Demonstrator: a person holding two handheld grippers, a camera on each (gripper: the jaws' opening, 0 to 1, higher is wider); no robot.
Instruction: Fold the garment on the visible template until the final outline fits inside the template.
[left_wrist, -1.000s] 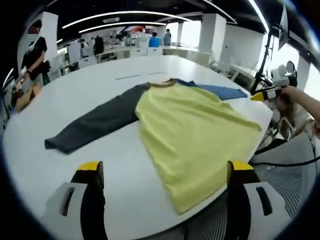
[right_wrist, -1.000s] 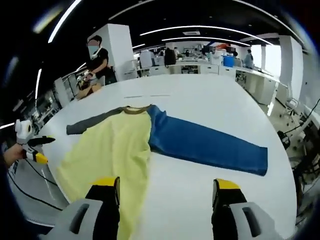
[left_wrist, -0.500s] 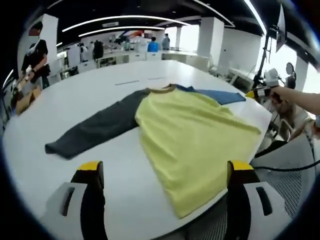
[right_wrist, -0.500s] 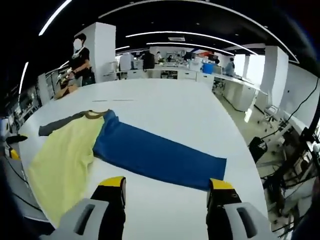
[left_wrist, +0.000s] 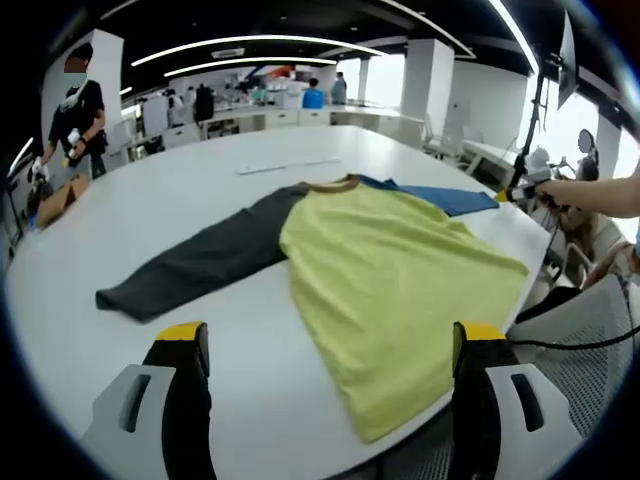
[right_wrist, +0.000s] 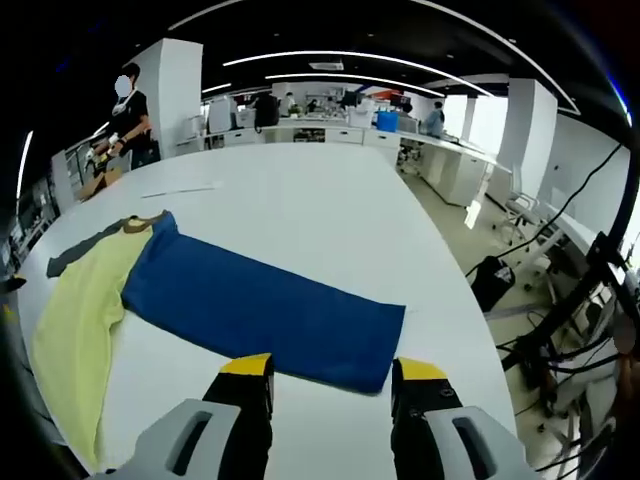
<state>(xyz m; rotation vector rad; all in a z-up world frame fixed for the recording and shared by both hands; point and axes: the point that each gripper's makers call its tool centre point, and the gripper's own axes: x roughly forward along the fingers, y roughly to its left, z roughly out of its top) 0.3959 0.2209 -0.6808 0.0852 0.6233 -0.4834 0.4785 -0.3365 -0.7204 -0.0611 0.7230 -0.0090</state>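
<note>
A long-sleeved top lies flat on the white table (left_wrist: 120, 200). Its body is yellow (left_wrist: 395, 280), one sleeve dark grey (left_wrist: 205, 255), the other blue (right_wrist: 255, 305). In the left gripper view my left gripper (left_wrist: 330, 400) is open, its yellow-tipped jaws wide apart above the yellow hem near the table's front edge. My right gripper (right_wrist: 322, 385) is open too, just short of the blue sleeve's cuff end (right_wrist: 375, 345). The other gripper (left_wrist: 520, 190) shows at the right of the left gripper view, held by a hand beside the blue sleeve (left_wrist: 445, 197).
A pale strip (left_wrist: 285, 165) lies on the table beyond the collar. A person (left_wrist: 75, 115) stands at the far left. The table edge (right_wrist: 470, 330) drops off right of the blue cuff, with cables and a stand (right_wrist: 590, 290) beyond. A mesh chair (left_wrist: 590, 350) sits at lower right.
The right gripper's view has swung right along the blue sleeve, which now lies centred with its cuff near the jaws. The left gripper's view has shifted only slightly. The garment lies unmoved.
</note>
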